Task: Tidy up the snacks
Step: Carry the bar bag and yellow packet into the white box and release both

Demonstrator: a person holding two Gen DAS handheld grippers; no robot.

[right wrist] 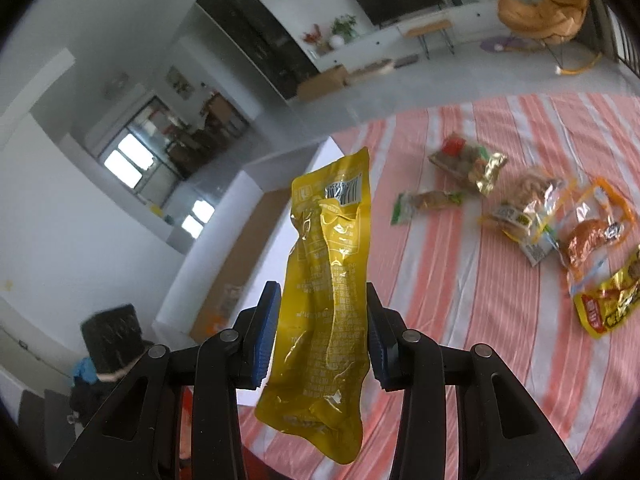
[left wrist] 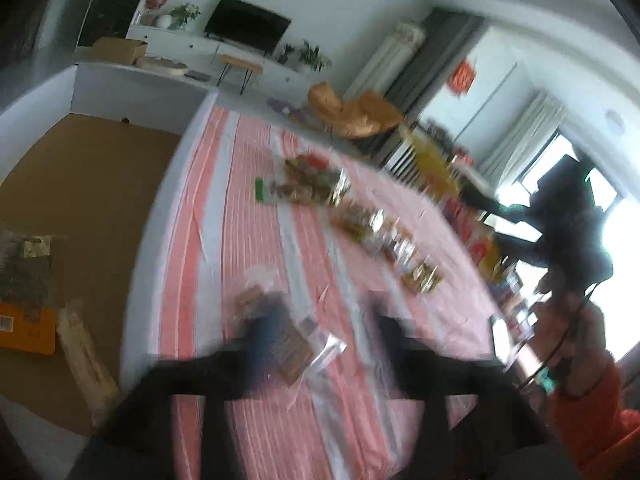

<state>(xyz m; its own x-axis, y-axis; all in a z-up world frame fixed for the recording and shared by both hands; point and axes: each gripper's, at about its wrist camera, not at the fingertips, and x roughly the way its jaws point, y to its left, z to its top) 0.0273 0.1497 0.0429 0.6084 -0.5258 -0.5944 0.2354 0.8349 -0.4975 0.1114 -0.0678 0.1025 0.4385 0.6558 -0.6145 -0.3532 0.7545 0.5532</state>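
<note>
Yellow pouch [right wrist: 328, 304]: glossy foil, pinched between the blue pads [right wrist: 266, 332] of the right gripper [right wrist: 322, 332]; it stands almost upright, barcode end toward 12 o'clock, lower end hanging past the pads toward 6 o'clock, clear of the cloth.
Right gripper: pressed onto the yellow pouch from both sides, lifted above the striped cloth [right wrist: 460, 288].
Left gripper [left wrist: 320, 332]: jaws spread wide with nothing between them; the view is blurred.
Clear packet [left wrist: 296, 350]: lies on the cloth just under and beside the left finger, at about 7 o'clock from the midpoint of the jaws; apart from the pads.
Loose snacks, left view: a row of packets [left wrist: 360, 220] runs from 12 o'clock toward 2 o'clock ahead of the left gripper, well apart from it.
Loose snacks, right view: a green-ended packet [right wrist: 428, 204], a gold-edged packet [right wrist: 468, 162] and an orange packet [right wrist: 592, 232] lie at 1 to 3 o'clock of the right gripper.
Cardboard box [left wrist: 80, 220]: open, white-walled, brown floor, at 9 to 10 o'clock of the left gripper; some packets already lie in it near its left side.
Cloth edge: curves alongside the box wall in both views.
Open room: bare striped cloth lies between the left gripper and the row of packets.
</note>
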